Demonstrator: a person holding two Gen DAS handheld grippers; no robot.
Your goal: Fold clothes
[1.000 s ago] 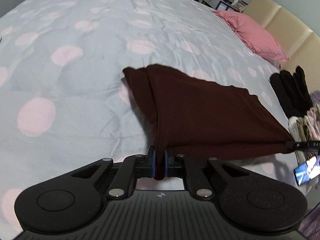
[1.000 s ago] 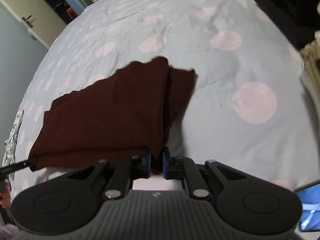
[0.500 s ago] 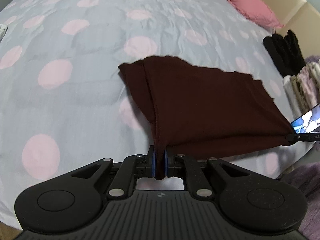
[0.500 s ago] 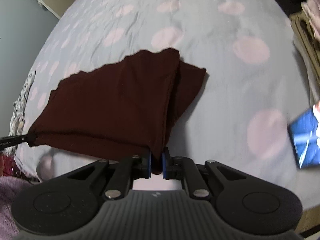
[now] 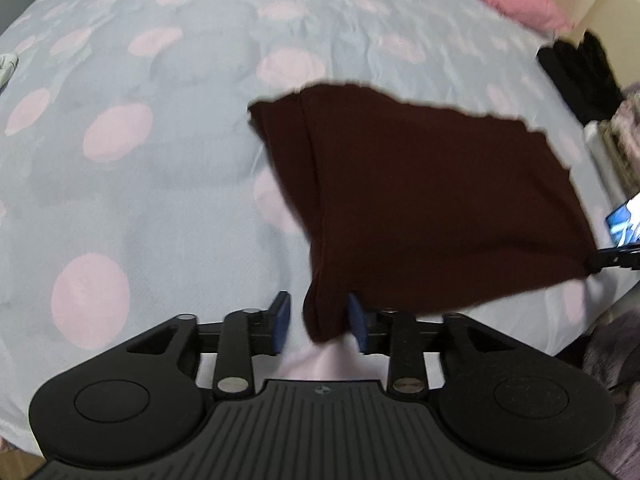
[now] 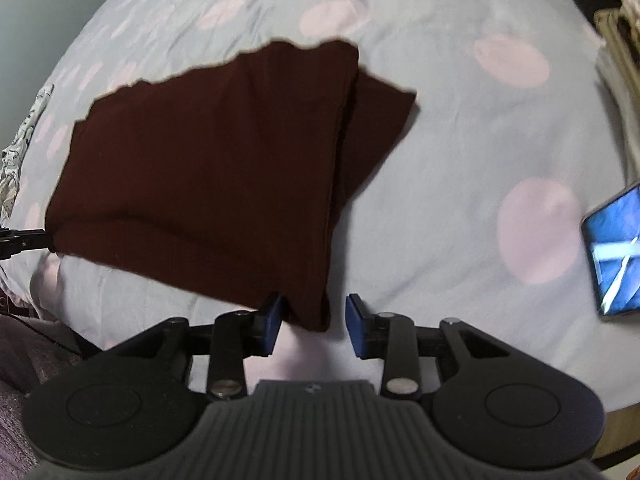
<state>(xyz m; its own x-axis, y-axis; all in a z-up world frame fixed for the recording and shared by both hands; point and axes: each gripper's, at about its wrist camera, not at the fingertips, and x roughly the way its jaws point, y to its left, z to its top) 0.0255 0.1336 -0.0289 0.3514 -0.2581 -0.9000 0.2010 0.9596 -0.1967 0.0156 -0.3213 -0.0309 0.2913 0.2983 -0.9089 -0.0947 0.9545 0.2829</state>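
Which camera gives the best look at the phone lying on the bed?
The right wrist view: the phone lies on the bedsheet at the right edge, lit screen mostly visible. The left wrist view catches only a sliver of it, behind the dark red garment.

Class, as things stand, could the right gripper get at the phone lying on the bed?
Probably yes. The right gripper is open, with only a corner of the maroon garment between its pads. The phone lies face-up to its right, with bare bedsheet between them.
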